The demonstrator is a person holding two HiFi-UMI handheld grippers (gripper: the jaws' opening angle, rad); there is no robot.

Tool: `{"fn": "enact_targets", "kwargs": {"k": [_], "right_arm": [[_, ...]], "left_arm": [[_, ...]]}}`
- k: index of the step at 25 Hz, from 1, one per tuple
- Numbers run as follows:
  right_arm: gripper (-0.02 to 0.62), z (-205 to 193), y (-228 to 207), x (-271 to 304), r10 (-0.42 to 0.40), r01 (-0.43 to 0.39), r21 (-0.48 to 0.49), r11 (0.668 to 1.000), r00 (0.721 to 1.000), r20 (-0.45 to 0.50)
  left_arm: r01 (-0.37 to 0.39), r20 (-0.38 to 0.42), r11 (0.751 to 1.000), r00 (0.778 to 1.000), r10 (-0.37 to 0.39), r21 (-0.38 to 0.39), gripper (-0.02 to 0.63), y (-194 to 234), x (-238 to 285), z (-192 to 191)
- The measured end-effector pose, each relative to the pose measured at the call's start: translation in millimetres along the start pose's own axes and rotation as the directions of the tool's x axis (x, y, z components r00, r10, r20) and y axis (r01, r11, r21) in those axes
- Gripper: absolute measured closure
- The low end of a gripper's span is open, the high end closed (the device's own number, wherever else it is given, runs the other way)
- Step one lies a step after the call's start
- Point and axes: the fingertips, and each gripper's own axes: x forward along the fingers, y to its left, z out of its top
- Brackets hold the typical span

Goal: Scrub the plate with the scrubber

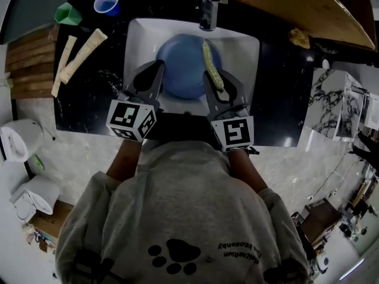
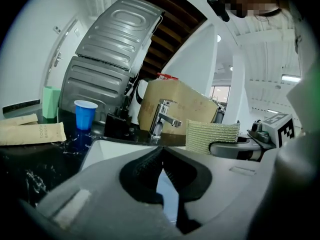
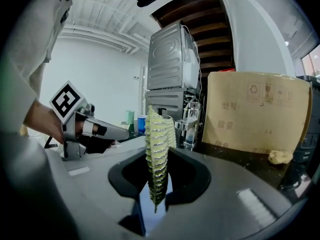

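A round blue plate (image 1: 185, 70) lies in the white sink (image 1: 137, 34) under the faucet (image 1: 207, 7). My right gripper (image 1: 215, 78) is shut on a yellow-green mesh scrubber (image 1: 209, 61), which sticks forward over the plate's right side. In the right gripper view the scrubber (image 3: 158, 129) stands on edge between the jaws of the right gripper (image 3: 159, 159). My left gripper (image 1: 158, 65) hovers over the plate's left edge, shut with nothing in it. The left gripper view shows the left gripper (image 2: 161, 156) with its jaws together, and the scrubber (image 2: 212, 133) to its right.
On the black counter left of the sink are a blue cup (image 1: 106, 3), a green cup (image 1: 68, 13) and two beige packets (image 1: 77, 55). A yellow sponge (image 1: 299, 37) lies at the right. A cardboard box (image 3: 255, 114) stands behind the faucet (image 3: 187, 126).
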Motion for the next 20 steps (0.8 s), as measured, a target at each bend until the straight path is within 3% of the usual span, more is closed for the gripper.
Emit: {"fn": "enact_targets", "kwargs": {"k": [11, 17, 20], "right_arm": [[0.523, -41, -1, 30, 0.075, -0.075, 0.003, 0.997, 0.991, -0.111], [0.523, -65, -10, 43, 0.080, -0.074, 0.039, 0.996, 0.982, -0.171], [0.523, -72, -13, 48, 0.089, -0.081, 0.049, 0.995, 0.979, -0.181]], "left_arm": [[-0.102, -0.205, 0.989, 0.976, 0.079, -0.106, 0.600, 32, 27, -48], [-0.154, -0.324, 0.984, 0.939, 0.118, -0.087, 0.522, 45, 36, -75], [-0.174, -0.383, 0.980, 0.915, 0.125, -0.096, 0.447, 48, 40, -89]]}}
